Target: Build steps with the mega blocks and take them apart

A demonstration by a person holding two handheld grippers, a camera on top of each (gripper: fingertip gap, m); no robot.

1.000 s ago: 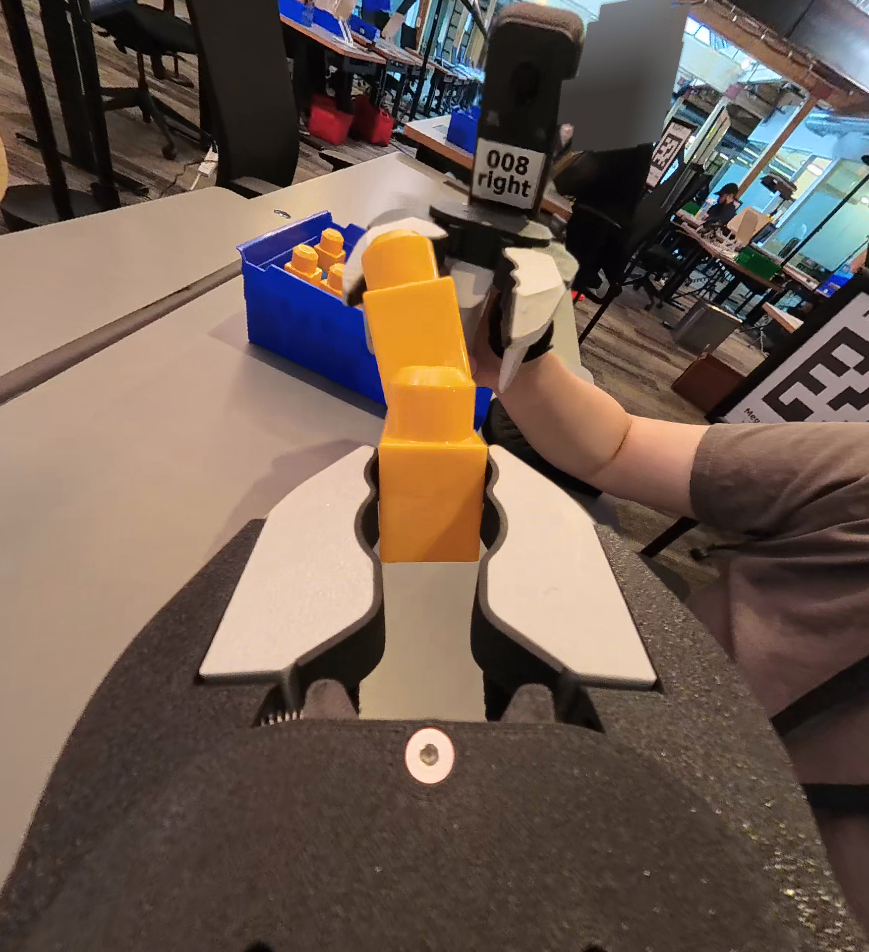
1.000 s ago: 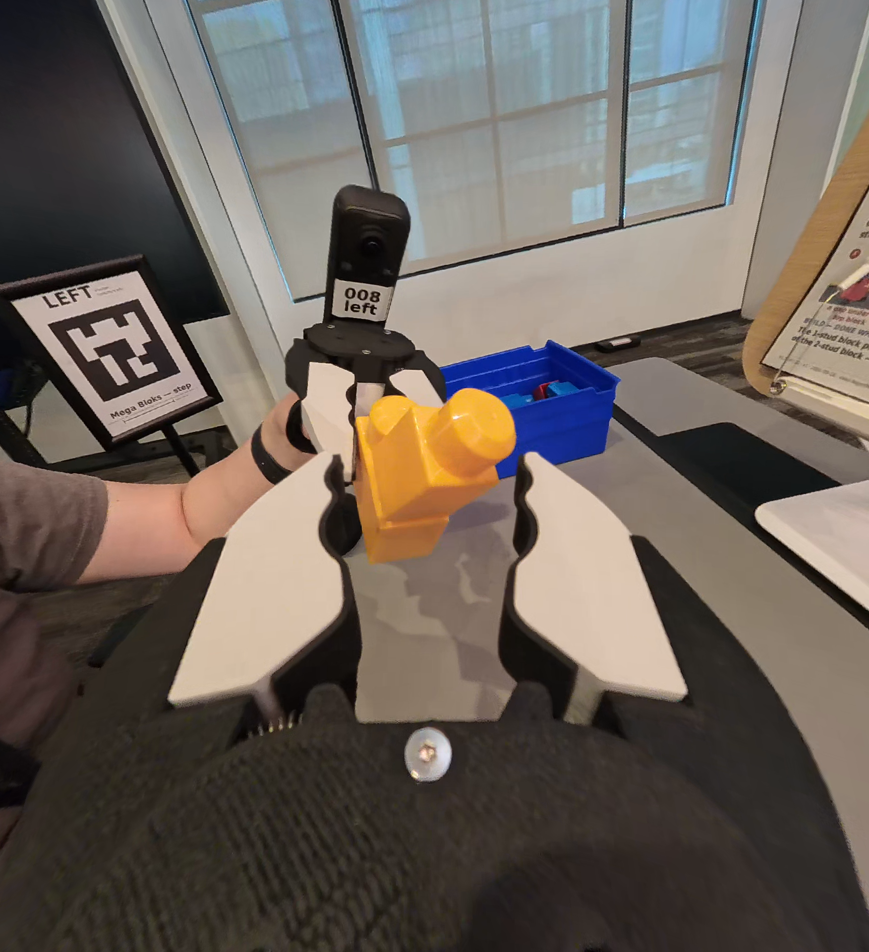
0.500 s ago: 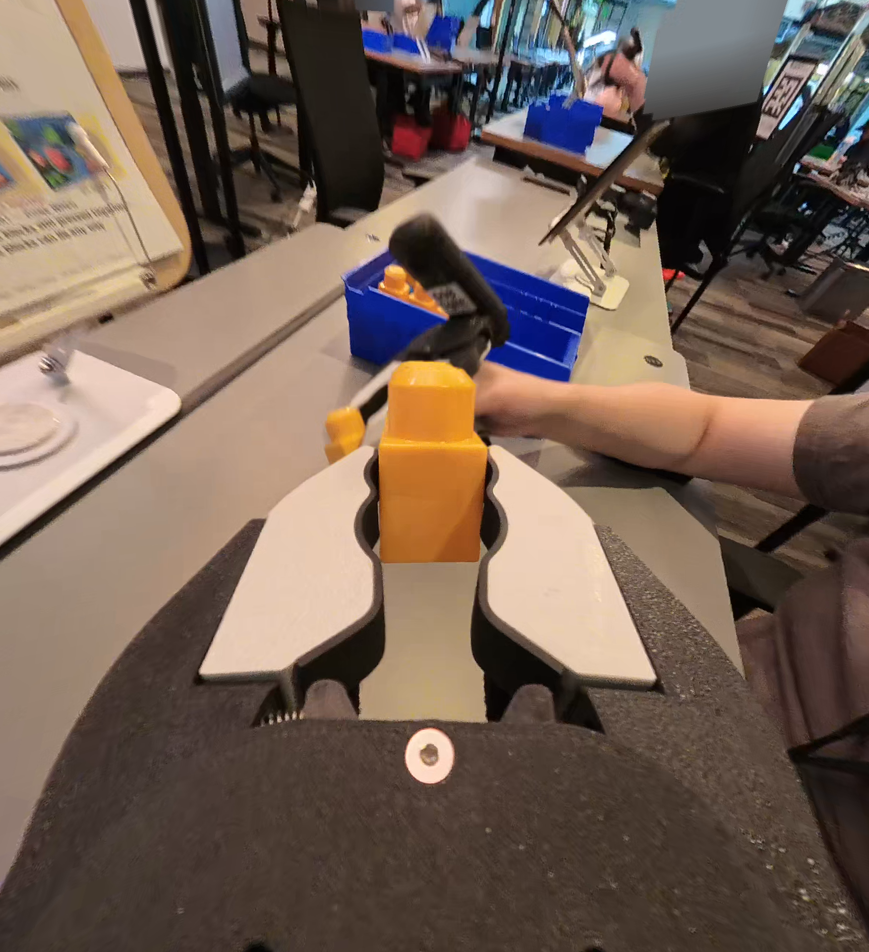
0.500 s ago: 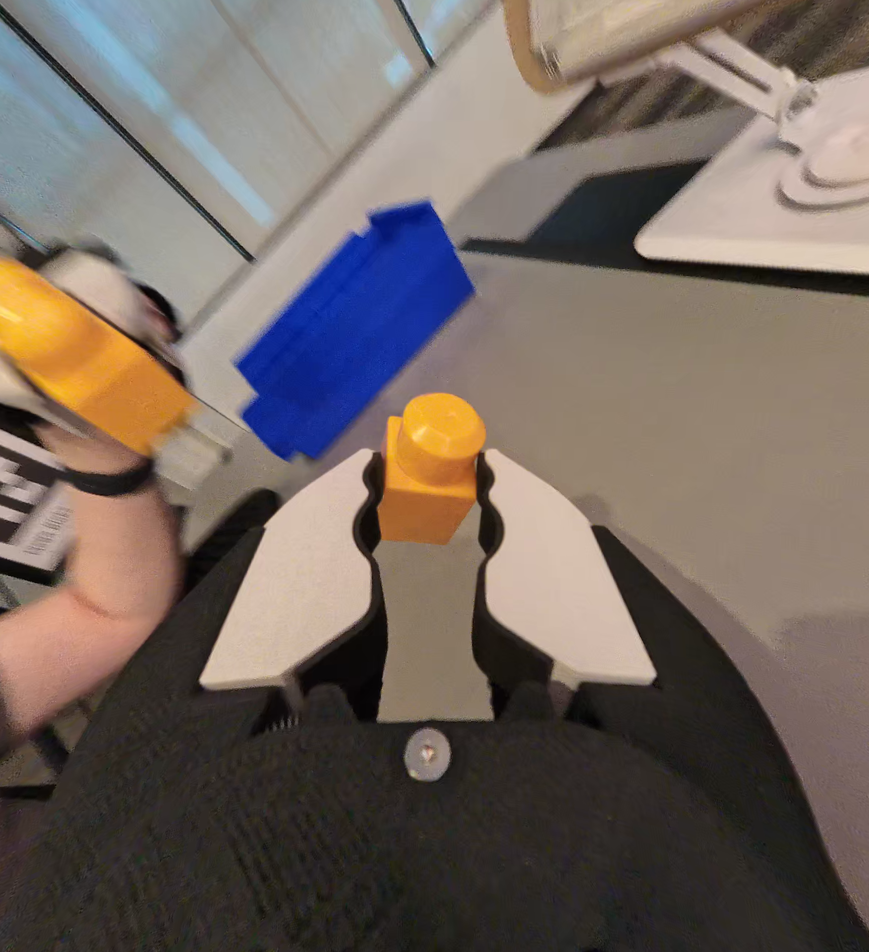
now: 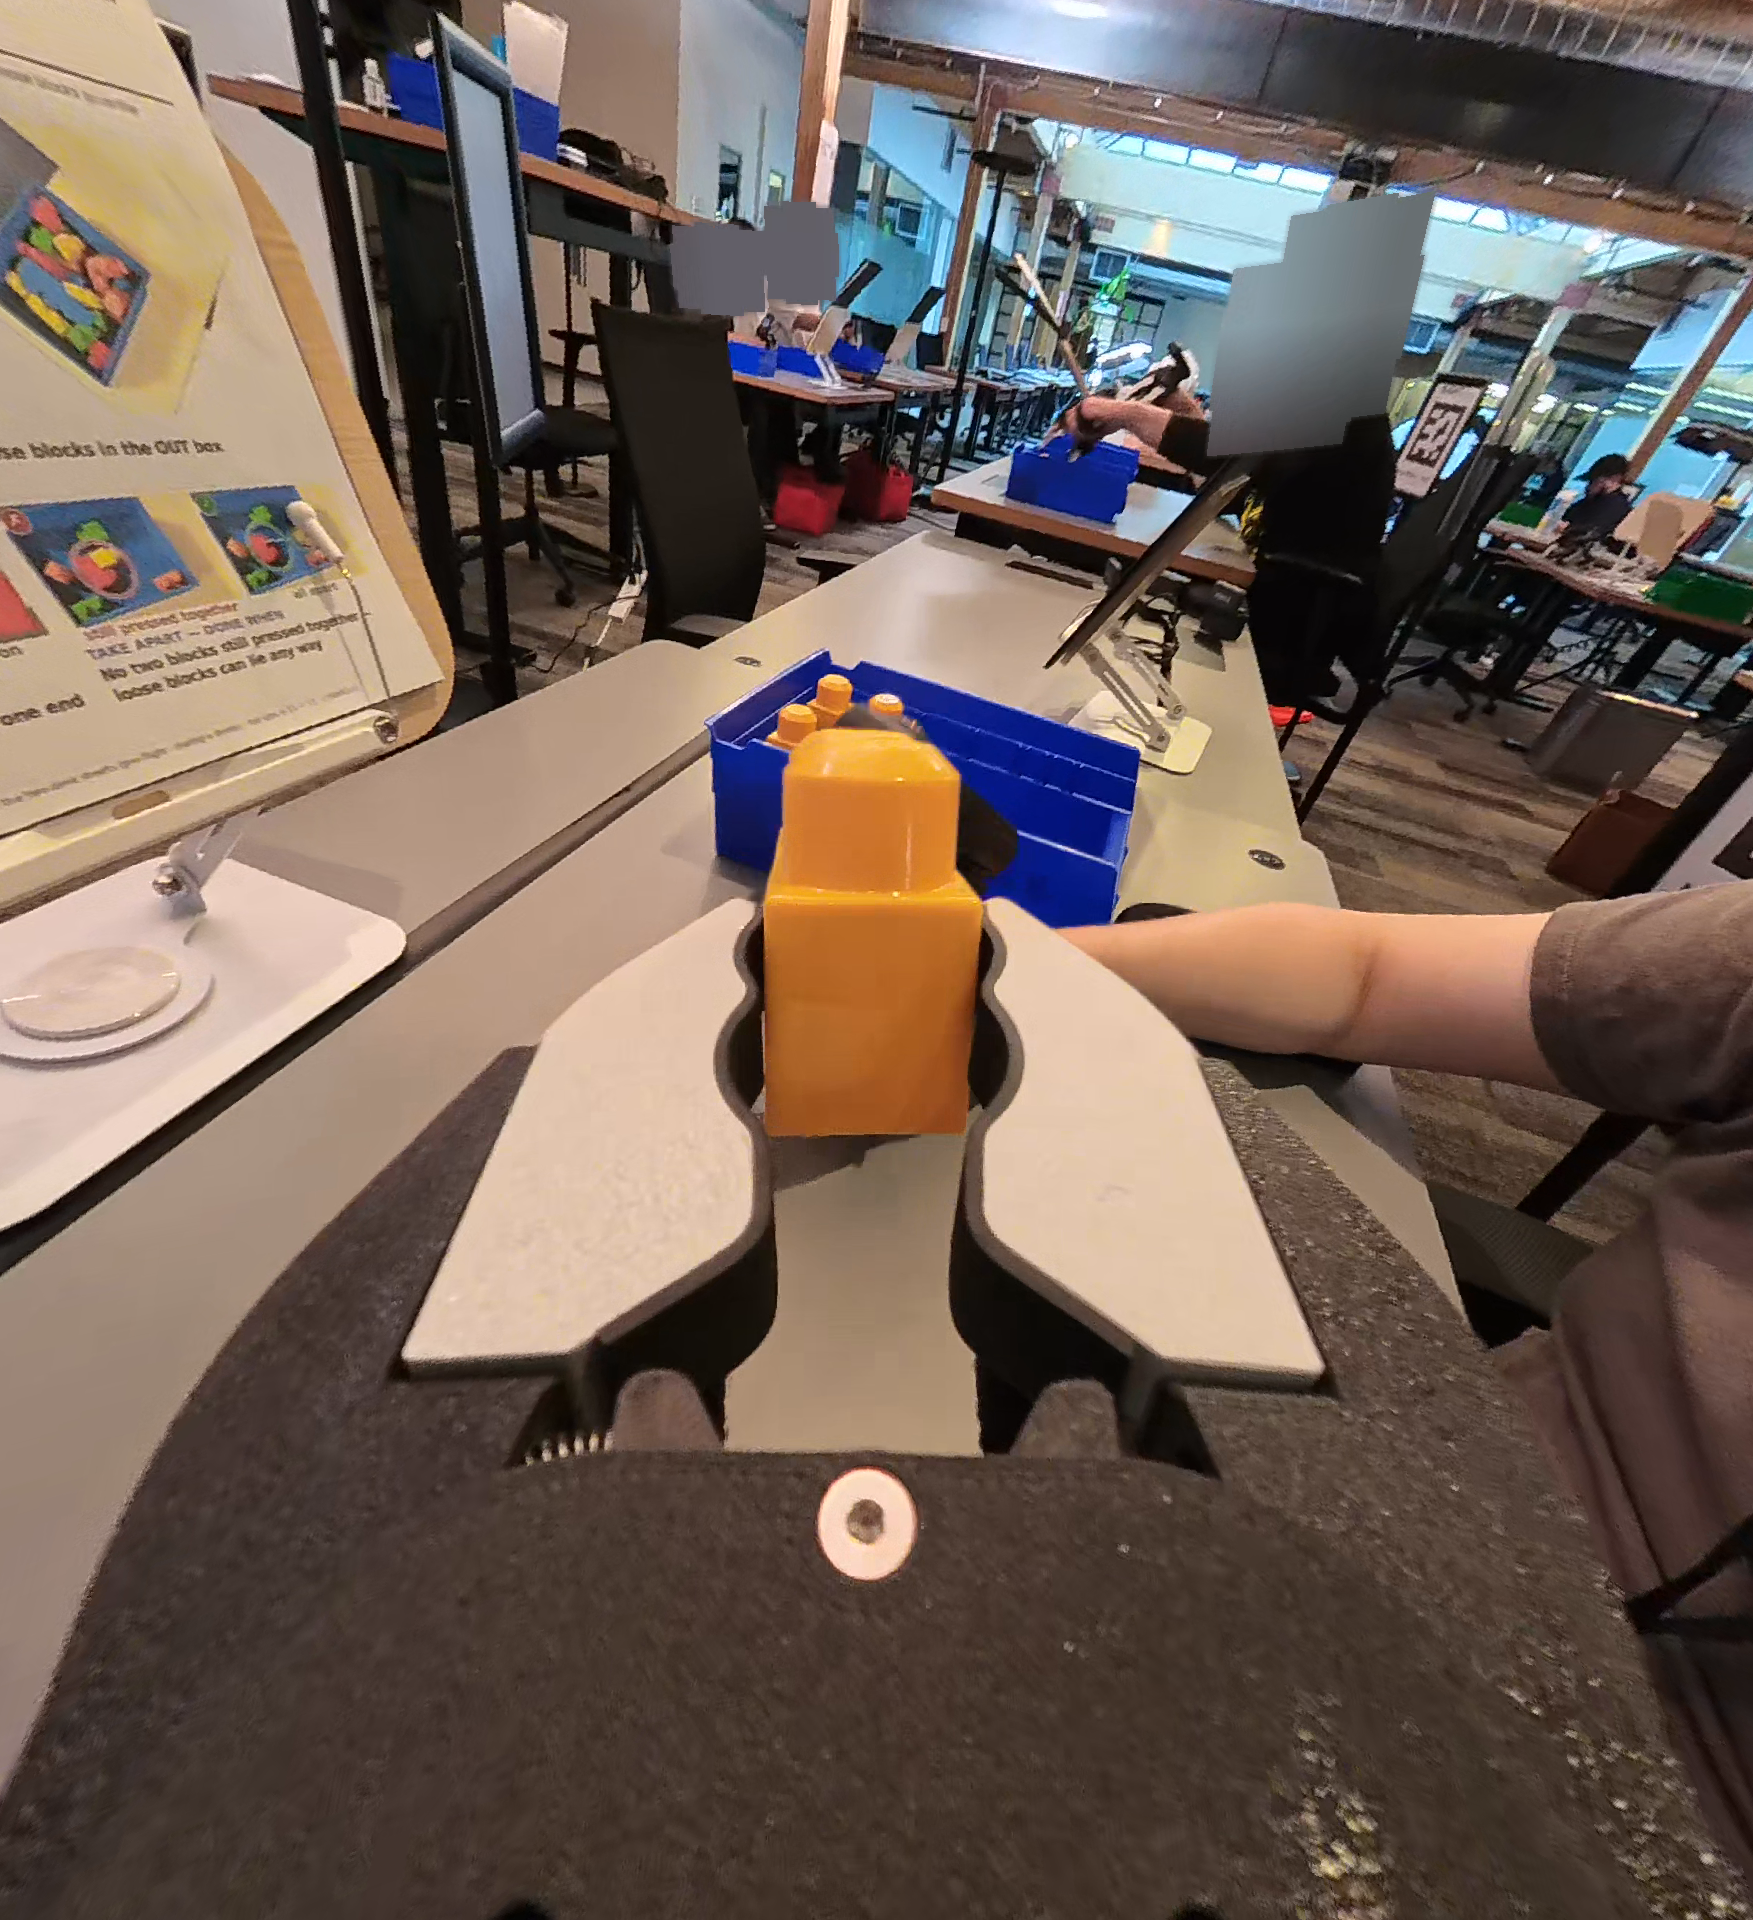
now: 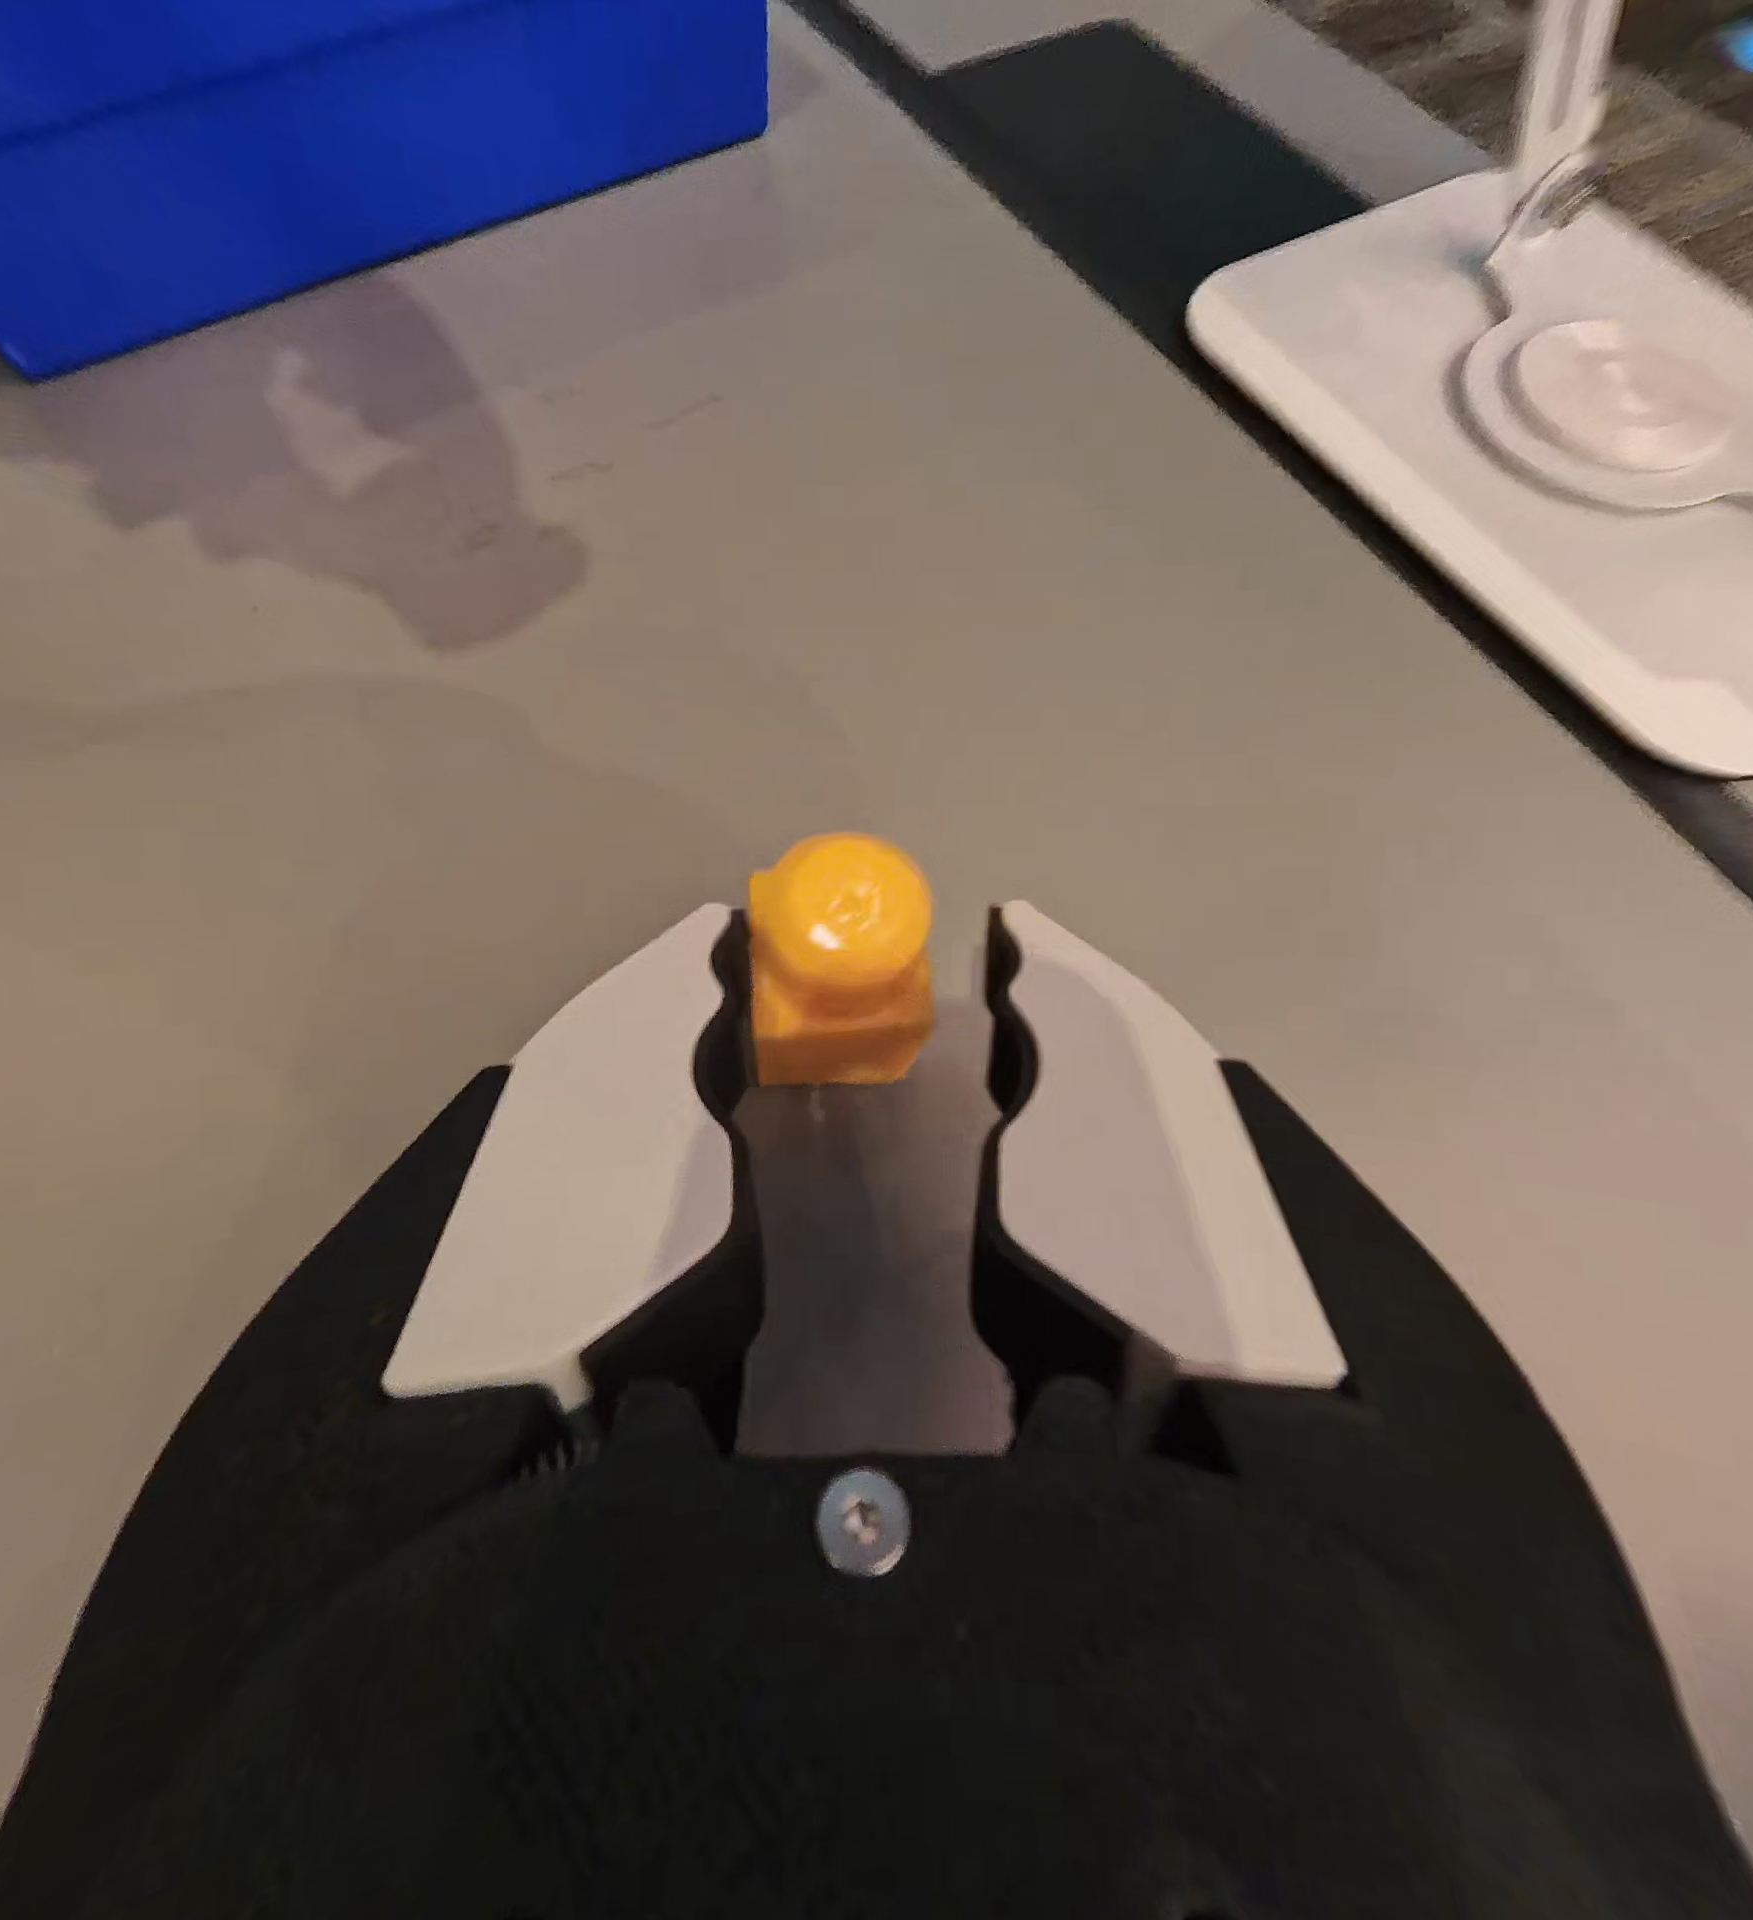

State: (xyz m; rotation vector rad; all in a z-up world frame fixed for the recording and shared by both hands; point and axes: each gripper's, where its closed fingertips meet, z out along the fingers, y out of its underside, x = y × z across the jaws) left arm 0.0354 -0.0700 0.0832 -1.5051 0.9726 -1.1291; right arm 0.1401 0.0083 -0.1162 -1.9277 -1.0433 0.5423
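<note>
My left gripper (image 5: 870,914) is shut on an orange one-stud block (image 5: 867,997) and holds it stud up above the grey table (image 5: 228,1299). My right gripper (image 6: 861,920) points down at the table (image 6: 955,675), jaws slightly open. A second orange one-stud block (image 6: 836,971) stands between them, against the left finger, with a gap to the right finger. In the left wrist view the right gripper is mostly hidden behind the held block; a forearm (image 5: 1267,987) reaches to it.
A blue bin (image 5: 1059,800) with orange blocks (image 5: 812,717) stands behind the held block; a blue bin wall (image 6: 332,156) also shows in the right wrist view. A white stand base (image 6: 1578,468) lies at the right, an instruction board (image 5: 124,416) on its base at the left. One gripper's finger ends stand about 25 centimeters off the other's.
The two orange blocks were joined; the right gripper took the upper one off, swung down to the table and parted its jaws. The left gripper turned leftward, still holding its block.
</note>
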